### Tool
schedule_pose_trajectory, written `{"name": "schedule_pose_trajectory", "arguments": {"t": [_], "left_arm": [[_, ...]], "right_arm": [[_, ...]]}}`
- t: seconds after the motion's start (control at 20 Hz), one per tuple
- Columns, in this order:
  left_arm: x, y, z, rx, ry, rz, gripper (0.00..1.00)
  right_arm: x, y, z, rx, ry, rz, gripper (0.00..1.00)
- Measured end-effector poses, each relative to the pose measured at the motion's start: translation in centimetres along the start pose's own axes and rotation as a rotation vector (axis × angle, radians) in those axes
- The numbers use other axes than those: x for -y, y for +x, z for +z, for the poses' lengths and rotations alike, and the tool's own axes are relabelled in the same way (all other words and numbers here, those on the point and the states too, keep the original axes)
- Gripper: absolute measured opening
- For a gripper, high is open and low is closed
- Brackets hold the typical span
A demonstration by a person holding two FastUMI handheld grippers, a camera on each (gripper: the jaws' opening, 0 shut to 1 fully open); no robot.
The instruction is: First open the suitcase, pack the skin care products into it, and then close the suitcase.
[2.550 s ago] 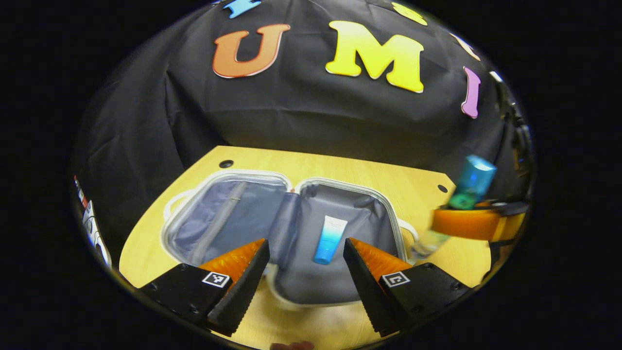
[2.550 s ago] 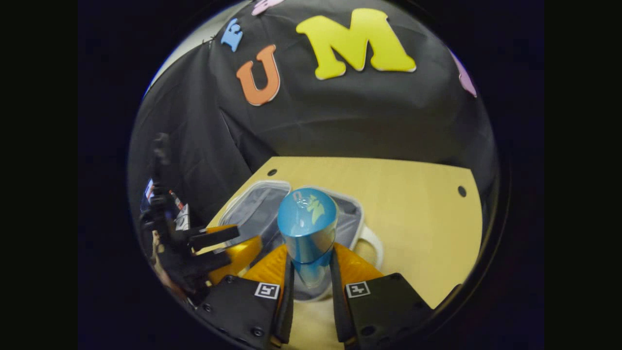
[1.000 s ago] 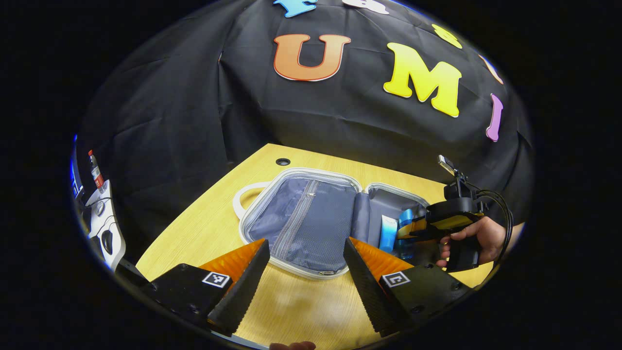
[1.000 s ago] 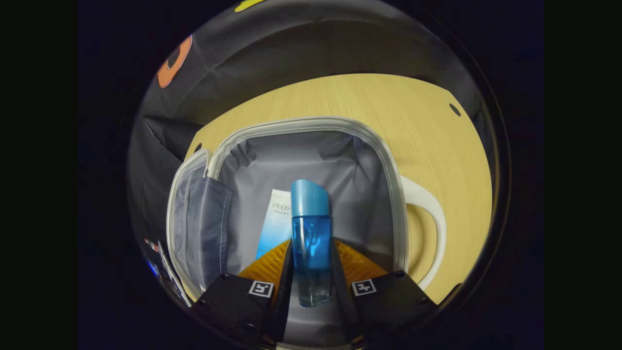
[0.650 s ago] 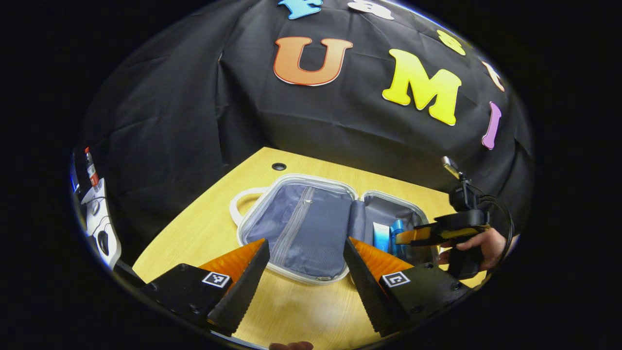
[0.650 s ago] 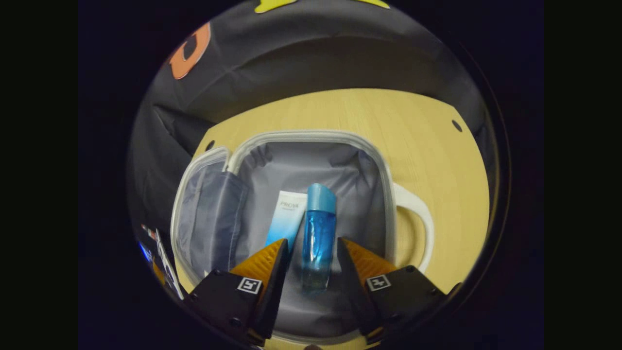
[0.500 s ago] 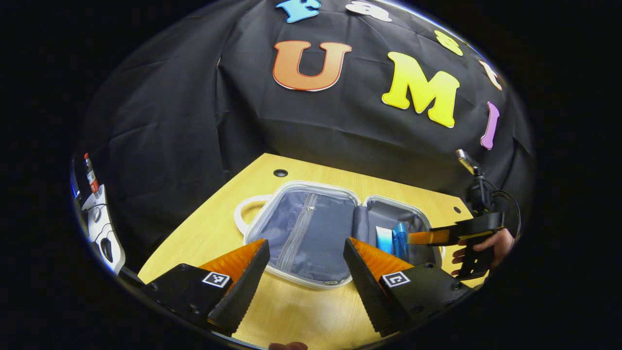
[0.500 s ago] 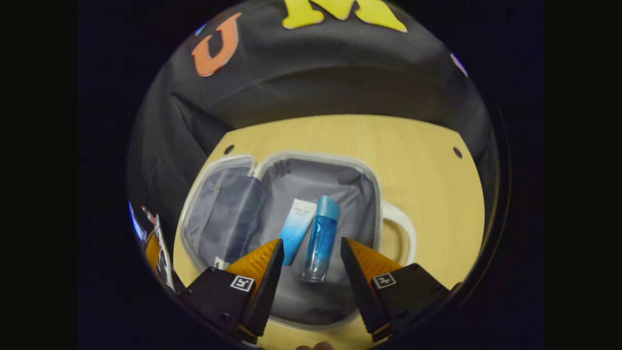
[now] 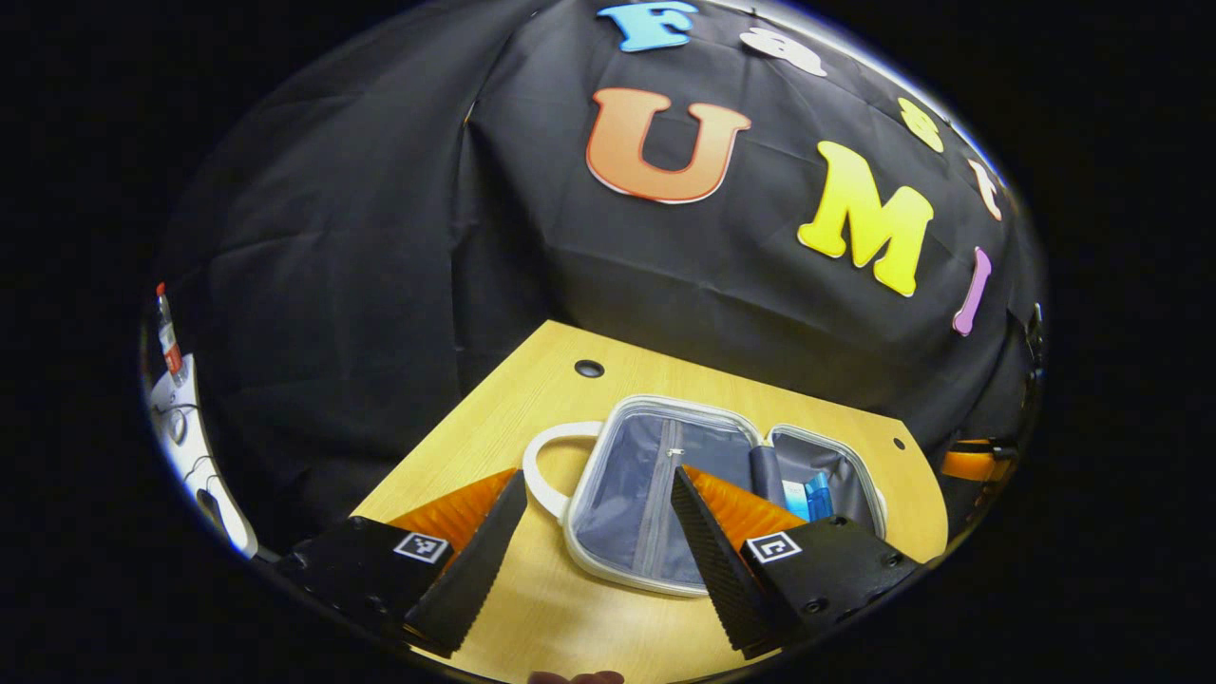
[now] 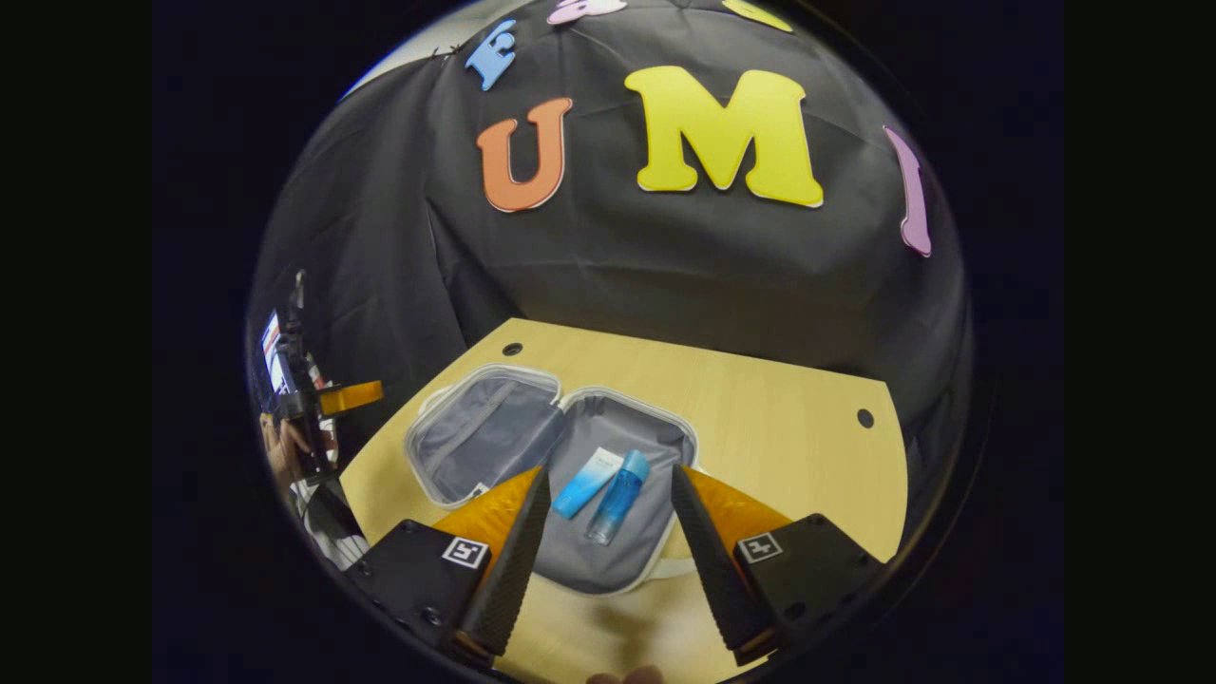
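The small grey suitcase with a white rim lies wide open on the light wooden table; inside its right half, the white and blue tube and the clear blue bottle with a blue cap lie side by side; the right gripper hangs above them, fingers spread apart, holding nothing; the left gripper hangs over the suitcase's left side, fingers also spread apart and holding nothing

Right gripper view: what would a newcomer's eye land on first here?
The open suitcase lying flat on the wooden table. A blue bottle and a white-and-blue tube lie side by side in its right half. The right gripper hangs open above them.
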State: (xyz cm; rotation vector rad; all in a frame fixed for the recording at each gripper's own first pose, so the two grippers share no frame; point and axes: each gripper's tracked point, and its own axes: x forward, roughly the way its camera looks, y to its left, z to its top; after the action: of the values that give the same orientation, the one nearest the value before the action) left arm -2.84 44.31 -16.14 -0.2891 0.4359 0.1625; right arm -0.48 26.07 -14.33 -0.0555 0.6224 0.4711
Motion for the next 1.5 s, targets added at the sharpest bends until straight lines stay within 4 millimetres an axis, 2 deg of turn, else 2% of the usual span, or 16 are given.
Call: {"name": "schedule_pose_trajectory", "arguments": {"t": [0.2,0.35,0.4,0.45,0.55,0.6,0.65,0.7,0.75,0.8,0.9,0.95,1.0,1.25,1.4,1.5], "left_arm": [[-4.1,5.9,-0.8,-0.054,-0.076,-0.040,0.97],[-5.7,10.0,-2.6,-0.127,-0.078,-0.042,0.96],[-5.9,11.2,-3.0,-0.159,-0.080,-0.043,0.96],[-6.1,12.3,-3.9,-0.189,-0.076,-0.051,0.96],[-6.1,13.4,-4.9,-0.231,-0.066,-0.063,0.95],[-5.9,14.2,-5.4,-0.253,-0.050,-0.059,0.79],[-5.8,14.5,-5.7,-0.268,-0.037,-0.054,0.78],[-5.7,15.0,-6.0,-0.280,-0.026,-0.048,0.65],[-6.0,15.3,-6.2,-0.295,-0.018,-0.028,0.59],[-6.4,15.7,-6.4,-0.311,-0.013,-0.006,0.45],[-6.3,15.7,-6.4,-0.324,-0.038,-0.003,0.37],[-6.3,15.7,-6.2,-0.319,-0.045,0.005,0.20],[-6.2,15.5,-5.7,-0.305,-0.054,0.012,0.25],[-4.4,13.6,-2.1,-0.222,-0.055,0.039,0.12],[-1.9,11.1,2.2,-0.130,0.044,0.010,0.07],[2.0,8.6,6.9,-0.037,0.097,-0.025,0.05]], "right_arm": [[3.6,-2.8,0.6,0.020,-0.094,-0.097,0.77],[3.7,-4.5,0.9,0.030,-0.152,-0.116,0.77],[3.5,-4.9,0.8,0.026,-0.155,-0.116,0.73],[3.7,-5.5,0.7,0.026,-0.160,-0.121,0.77],[4.0,-5.9,0.3,0.020,-0.161,-0.137,0.76],[4.0,-6.0,0.0,0.012,-0.143,-0.138,0.76],[4.0,-6.0,-0.1,0.008,-0.123,-0.134,0.75],[4.2,-6.1,-0.1,0.010,-0.105,-0.136,0.76],[4.3,-6.1,0.0,0.012,-0.090,-0.137,0.75],[4.6,-6.1,-0.1,0.014,-0.082,-0.143,0.75],[4.9,-6.4,0.1,0.027,-0.068,-0.149,0.75],[5.1,-6.5,0.2,0.034,-0.064,-0.154,0.76],[5.4,-6.8,0.1,0.039,-0.060,-0.157,0.76],[6.4,-7.8,0.4,0.076,-0.027,-0.157,0.76],[7.5,-9.0,1.1,0.121,-0.013,-0.163,0.76],[8.7,-10.2,1.7,0.160,-0.005,-0.177,0.76]]}}
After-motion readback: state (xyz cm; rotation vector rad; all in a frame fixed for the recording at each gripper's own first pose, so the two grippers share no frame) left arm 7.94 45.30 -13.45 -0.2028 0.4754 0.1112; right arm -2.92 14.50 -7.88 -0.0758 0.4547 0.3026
